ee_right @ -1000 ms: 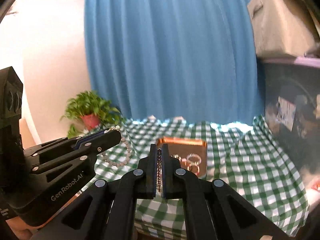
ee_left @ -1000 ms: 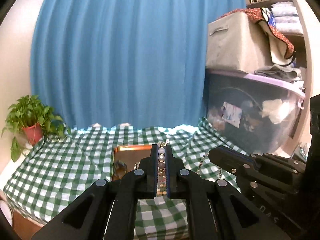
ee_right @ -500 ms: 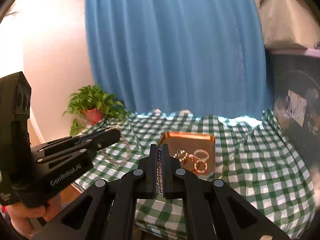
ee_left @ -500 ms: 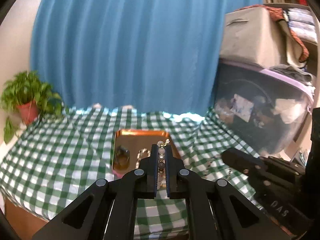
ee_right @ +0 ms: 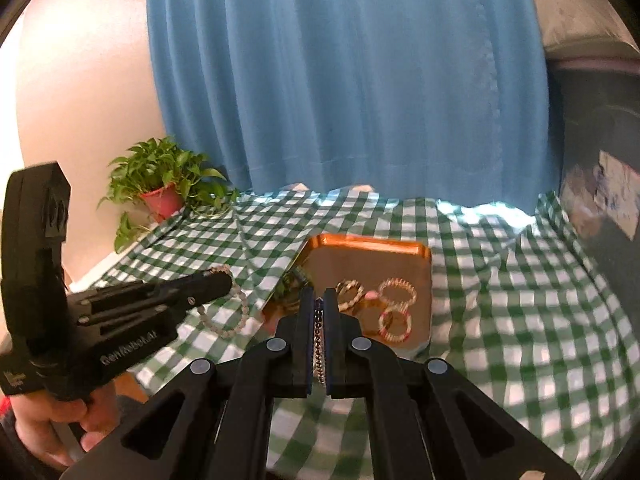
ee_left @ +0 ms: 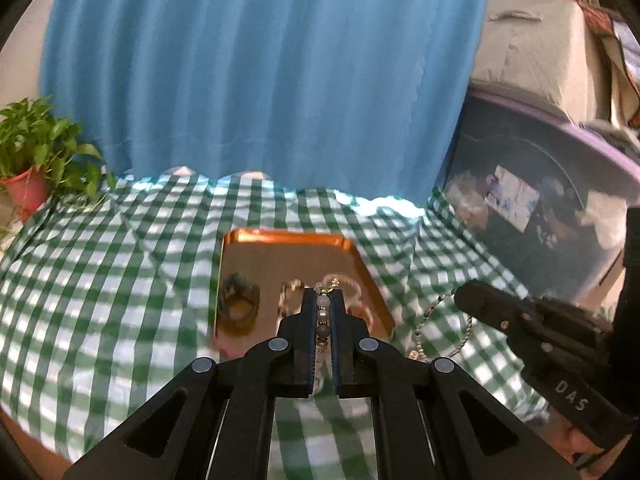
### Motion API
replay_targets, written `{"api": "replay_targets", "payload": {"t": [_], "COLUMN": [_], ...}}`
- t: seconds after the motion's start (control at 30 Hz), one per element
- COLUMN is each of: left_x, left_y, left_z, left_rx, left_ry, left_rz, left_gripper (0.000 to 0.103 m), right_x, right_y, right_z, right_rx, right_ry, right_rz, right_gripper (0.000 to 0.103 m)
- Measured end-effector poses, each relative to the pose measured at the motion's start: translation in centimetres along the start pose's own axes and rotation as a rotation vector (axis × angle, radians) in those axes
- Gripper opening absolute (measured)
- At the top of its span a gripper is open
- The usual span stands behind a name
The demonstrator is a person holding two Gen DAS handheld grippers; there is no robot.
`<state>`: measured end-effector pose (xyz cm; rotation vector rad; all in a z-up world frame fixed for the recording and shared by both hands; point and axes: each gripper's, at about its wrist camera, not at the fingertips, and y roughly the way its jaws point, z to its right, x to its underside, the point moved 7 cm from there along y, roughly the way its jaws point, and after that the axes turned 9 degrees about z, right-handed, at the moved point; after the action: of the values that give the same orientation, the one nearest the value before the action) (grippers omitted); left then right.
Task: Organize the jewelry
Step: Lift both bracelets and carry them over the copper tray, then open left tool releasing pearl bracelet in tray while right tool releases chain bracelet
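My left gripper (ee_left: 323, 294) is shut on a pale beaded bracelet (ee_left: 322, 314) and hangs over the near end of a copper tray (ee_left: 288, 240). In the right wrist view that bracelet (ee_right: 228, 318) dangles in a loop from the left gripper (ee_right: 216, 280), to the left of the tray (ee_right: 368, 242). My right gripper (ee_right: 319, 292) is shut on a dark fine-beaded chain (ee_right: 319, 332). From the left wrist view the chain (ee_left: 428, 316) hangs below the right gripper (ee_left: 476, 300), right of the tray. A dark bracelet (ee_left: 240, 300) and several gold and pink ring-shaped bracelets (ee_right: 396, 306) lie in the tray.
A green checked cloth (ee_left: 100, 280) covers the table. A potted plant (ee_right: 160, 188) stands at the back left, a blue curtain (ee_left: 260, 80) hangs behind, and a dark storage bin (ee_left: 540, 200) sits at the right. A person's hand (ee_right: 60, 420) holds the left gripper.
Both grippers have moved forward and down toward the tray, which now looks larger and nearer. Each has stayed shut on its piece of jewelry.
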<state>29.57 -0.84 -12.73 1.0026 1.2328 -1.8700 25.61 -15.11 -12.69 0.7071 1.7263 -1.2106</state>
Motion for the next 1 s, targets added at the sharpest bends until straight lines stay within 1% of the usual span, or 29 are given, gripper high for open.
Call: {"api": "replay_targets", "payload": {"t": [0.07, 0.1, 0.13, 0.23, 0.27, 0.3, 0.33, 0.4, 0.47, 0.5, 0.53, 0.57, 0.67, 0.73, 0.8, 0.9, 0.97, 1.0], "left_x": [-1.4, -2.4, -2.9, -3.0, -2.6, -1.6, -1.0, 1.5, 3.7, 4.7, 5.7, 6.4, 7.7, 8.6, 9.3, 10.6, 11.8, 11.9], "left_y": [1.0, 1.7, 2.3, 4.3, 4.9, 6.0, 6.5, 8.2, 9.6, 10.2, 10.9, 11.3, 12.3, 12.9, 13.5, 14.4, 15.1, 15.1], "left_z": [-0.7, -1.4, -1.9, -3.0, -3.4, -3.7, -3.9, -4.6, -5.4, -5.8, -6.2, -6.4, -7.1, -7.4, -7.7, -8.3, -8.4, -8.3], "left_rx": [0.004, -0.017, -0.029, -0.010, -0.005, 0.000, 0.000, -0.017, -0.072, -0.079, -0.069, -0.064, -0.074, -0.083, -0.108, -0.113, -0.113, -0.110], "left_ry": [-0.018, -0.025, -0.032, -0.088, -0.108, -0.119, -0.124, -0.117, -0.077, -0.079, -0.095, -0.103, -0.080, -0.068, -0.033, -0.044, -0.042, -0.030], "left_rz": [0.022, 0.057, 0.070, 0.055, 0.045, 0.019, 0.007, -0.033, -0.071, -0.102, -0.140, -0.154, -0.180, -0.201, -0.220, -0.265, -0.300, -0.278], "left_gripper": [0.006, 0.006, 0.006, 0.006, 0.006, 0.006, 0.006, 0.006, 0.006, 0.006, 0.006, 0.006, 0.006, 0.006, 0.006, 0.006, 0.006, 0.006], "right_x": [-1.1, -1.8, -2.2, -3.1, -3.1, -3.0, -2.5, -0.9, 0.9, 2.4, 3.5, 4.5, 6.6, 7.4, 8.4, 10.2, 11.0, 11.2], "right_y": [1.5, 2.5, 3.3, 5.6, 6.5, 7.0, 7.8, 9.3, 10.6, 11.8, 12.7, 13.4, 15.2, 15.9, 16.8, 18.2, 18.9, 19.2], "right_z": [0.8, 1.5, 1.9, 3.1, 3.5, 3.7, 3.9, 4.2, 4.3, 4.4, 4.5, 4.5, 4.0, 3.5, 3.1, 2.2, 1.9, 1.5], "right_rx": [-0.002, 0.009, 0.014, 0.001, -0.003, -0.007, -0.014, -0.031, -0.053, -0.061, -0.061, -0.072, -0.102, -0.103, -0.102, -0.110, -0.097, -0.082], "right_ry": [0.000, 0.010, 0.021, 0.069, 0.080, 0.085, 0.093, 0.110, 0.122, 0.127, 0.131, 0.136, 0.120, 0.104, 0.100, 0.106, 0.083, 0.064], "right_rz": [0.021, 0.034, 0.039, 0.043, 0.043, 0.041, 0.034, 0.007, -0.023, -0.062, -0.091, -0.116, -0.187, -0.206, -0.230, -0.292, -0.313, -0.318], "right_gripper": [0.003, 0.003, 0.003, 0.003, 0.003, 0.003, 0.003, 0.003, 0.003, 0.003, 0.003, 0.003, 0.003, 0.003, 0.003, 0.003, 0.003, 0.003]}}
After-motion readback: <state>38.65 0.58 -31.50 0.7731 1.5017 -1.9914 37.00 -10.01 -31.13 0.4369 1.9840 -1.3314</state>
